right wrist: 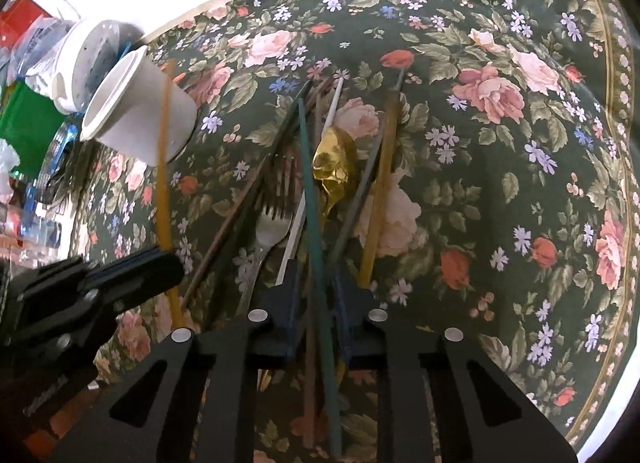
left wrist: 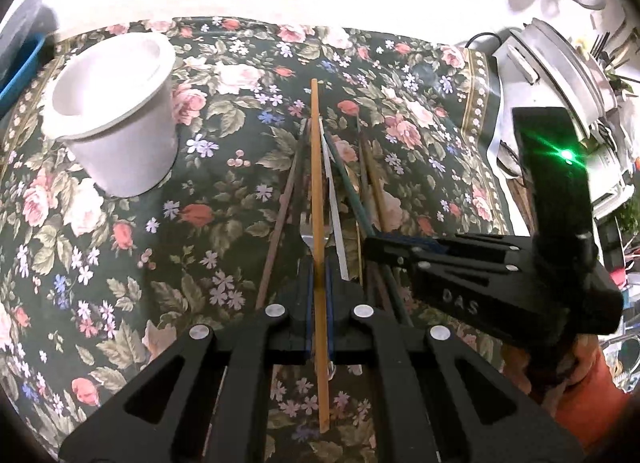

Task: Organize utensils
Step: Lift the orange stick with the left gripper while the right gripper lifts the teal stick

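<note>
My left gripper (left wrist: 319, 275) is shut on a tan chopstick (left wrist: 316, 183) that points away along its fingers, lifted above the pile. My right gripper (right wrist: 316, 275) is shut on a dark green chopstick (right wrist: 308, 167); a brown stick lies close beside it and I cannot tell whether it is gripped too. Under both lie a silver fork (right wrist: 272, 219), a gold spoon (right wrist: 334, 167), a white chopstick (right wrist: 296, 235) and a yellow chopstick (right wrist: 380, 191). A white cup (left wrist: 116, 115) stands at the far left. The right gripper (left wrist: 370, 249) sits just right of the left one.
A dark floral cloth (right wrist: 500, 183) covers the table. A white rice cooker (left wrist: 560, 75) stands past its right edge. A white tub (right wrist: 84, 63), a green box (right wrist: 28, 131) and plastic clutter crowd the left side behind the cup. A blue bin (left wrist: 20, 59) sits far left.
</note>
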The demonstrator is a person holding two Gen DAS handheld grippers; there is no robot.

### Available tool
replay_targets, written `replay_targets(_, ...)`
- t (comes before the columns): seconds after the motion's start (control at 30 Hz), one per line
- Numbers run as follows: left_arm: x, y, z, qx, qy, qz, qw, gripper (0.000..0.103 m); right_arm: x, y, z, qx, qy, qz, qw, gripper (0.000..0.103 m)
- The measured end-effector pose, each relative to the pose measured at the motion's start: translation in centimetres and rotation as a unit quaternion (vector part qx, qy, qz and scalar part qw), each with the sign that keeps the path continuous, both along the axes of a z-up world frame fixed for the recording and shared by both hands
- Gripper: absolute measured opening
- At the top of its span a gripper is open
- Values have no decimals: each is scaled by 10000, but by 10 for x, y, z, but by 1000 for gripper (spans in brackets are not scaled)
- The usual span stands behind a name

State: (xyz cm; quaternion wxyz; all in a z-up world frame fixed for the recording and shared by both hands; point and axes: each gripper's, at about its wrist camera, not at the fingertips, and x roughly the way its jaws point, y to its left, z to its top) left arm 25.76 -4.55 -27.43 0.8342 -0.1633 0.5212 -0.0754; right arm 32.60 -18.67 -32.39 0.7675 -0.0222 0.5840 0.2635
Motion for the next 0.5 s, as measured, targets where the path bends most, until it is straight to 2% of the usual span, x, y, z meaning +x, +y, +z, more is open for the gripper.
replay_targets(0.33, -11, 0, 9, 108, -116, 26, 9999, 4, 2, 2, 0, -51, -120, 36, 9999, 6)
replay_targets(0.5, -16, -1, 22, 191, -287, 33, 9994, 4, -4, -6, 18, 36, -355, 1, 9994, 6)
